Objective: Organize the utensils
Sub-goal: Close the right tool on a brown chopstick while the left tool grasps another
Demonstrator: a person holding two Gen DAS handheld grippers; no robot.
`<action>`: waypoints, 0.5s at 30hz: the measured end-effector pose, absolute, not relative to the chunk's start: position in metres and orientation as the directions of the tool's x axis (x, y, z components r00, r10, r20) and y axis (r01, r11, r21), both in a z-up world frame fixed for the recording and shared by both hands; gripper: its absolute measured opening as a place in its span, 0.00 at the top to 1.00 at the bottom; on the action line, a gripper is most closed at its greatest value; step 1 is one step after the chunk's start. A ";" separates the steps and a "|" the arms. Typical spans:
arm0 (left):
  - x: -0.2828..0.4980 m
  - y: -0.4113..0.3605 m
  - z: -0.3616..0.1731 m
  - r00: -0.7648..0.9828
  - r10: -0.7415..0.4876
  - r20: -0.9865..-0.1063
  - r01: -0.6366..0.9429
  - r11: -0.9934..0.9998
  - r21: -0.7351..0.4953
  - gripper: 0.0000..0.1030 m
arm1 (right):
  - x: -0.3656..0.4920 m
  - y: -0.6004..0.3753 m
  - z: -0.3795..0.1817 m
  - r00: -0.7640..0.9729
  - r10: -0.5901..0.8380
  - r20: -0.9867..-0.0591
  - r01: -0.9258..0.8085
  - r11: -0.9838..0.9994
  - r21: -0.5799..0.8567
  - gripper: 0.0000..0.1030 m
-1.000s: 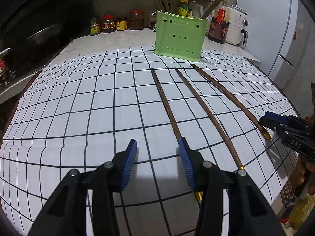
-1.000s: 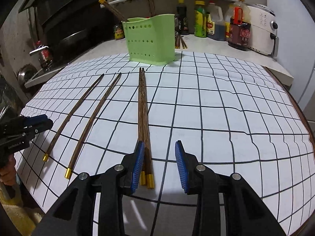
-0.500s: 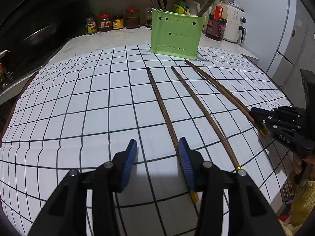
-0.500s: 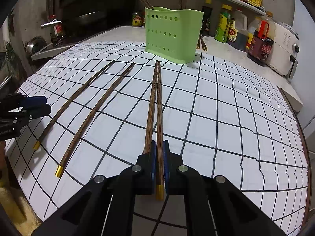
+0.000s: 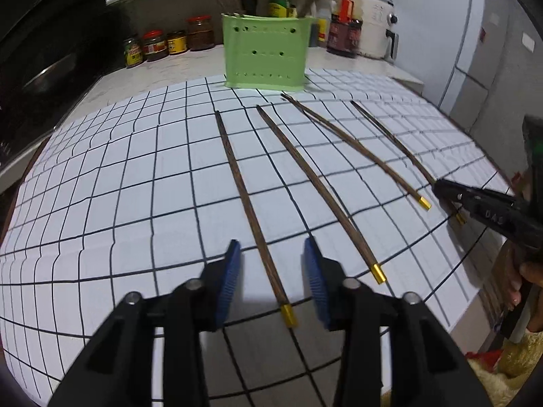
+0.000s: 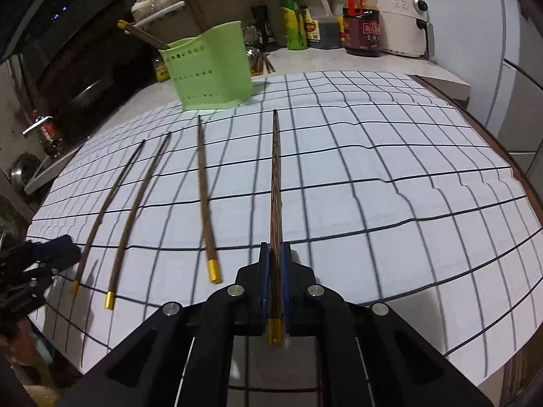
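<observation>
Wooden chopsticks with gold ends lie on a white grid mat [image 5: 101, 203] in front of a green holder [image 5: 268, 57] [image 6: 210, 68] that has several chopsticks standing in it. My left gripper [image 5: 274, 281] straddles the leftmost chopstick [image 5: 237, 183]; its jaws are closing, and the blue pads stand clear of the wood. My right gripper [image 6: 275, 271] is shut on one chopstick [image 6: 275, 186] near its gold end, and that chopstick points toward the holder. In the left wrist view the right gripper [image 5: 439, 186] is at the right, with that chopstick [image 5: 393, 135] in its tips.
Two more chopsticks [image 5: 319, 186] [image 5: 356, 152] lie between the grippers. Sauce bottles, jars and a white air fryer [image 6: 404, 17] line the counter behind the holder. A dark stove and a sink lie off the mat's left side. A person's hand [image 5: 529, 271] holds the right gripper's handle.
The right gripper shut on one chopstick of the touching pair and carried it right, away from its partner. The left gripper shifted so the leftmost chopstick lies between its jaws, which narrowed.
</observation>
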State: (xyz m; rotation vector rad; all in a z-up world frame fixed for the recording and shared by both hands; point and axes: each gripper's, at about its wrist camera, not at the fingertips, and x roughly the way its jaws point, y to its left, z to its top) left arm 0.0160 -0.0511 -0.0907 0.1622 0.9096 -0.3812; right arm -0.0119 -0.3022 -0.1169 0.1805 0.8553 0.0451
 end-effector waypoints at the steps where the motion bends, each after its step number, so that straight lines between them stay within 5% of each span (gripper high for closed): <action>1: 0.016 -0.053 -0.094 0.551 -0.239 -0.800 0.386 0.922 -0.009 0.70 | -0.013 -0.300 -0.117 0.660 0.105 -0.744 0.030 0.986 0.166 0.93; 6: 0.014 -0.060 -0.101 0.565 -0.169 -0.808 0.391 0.917 0.081 0.88 | -0.013 -0.297 -0.118 0.669 0.118 -0.734 -0.011 0.989 0.150 0.92; 12: 0.029 -0.043 -0.101 0.583 -0.119 -0.804 0.363 0.923 0.126 0.88 | -0.018 -0.293 -0.118 0.674 0.106 -0.731 -0.045 0.994 0.102 0.91; 15: 0.029 -0.033 -0.101 0.576 -0.136 -0.806 0.370 0.922 0.109 0.88 | -0.029 -0.287 -0.118 0.677 0.120 -0.726 -0.098 0.993 0.073 0.77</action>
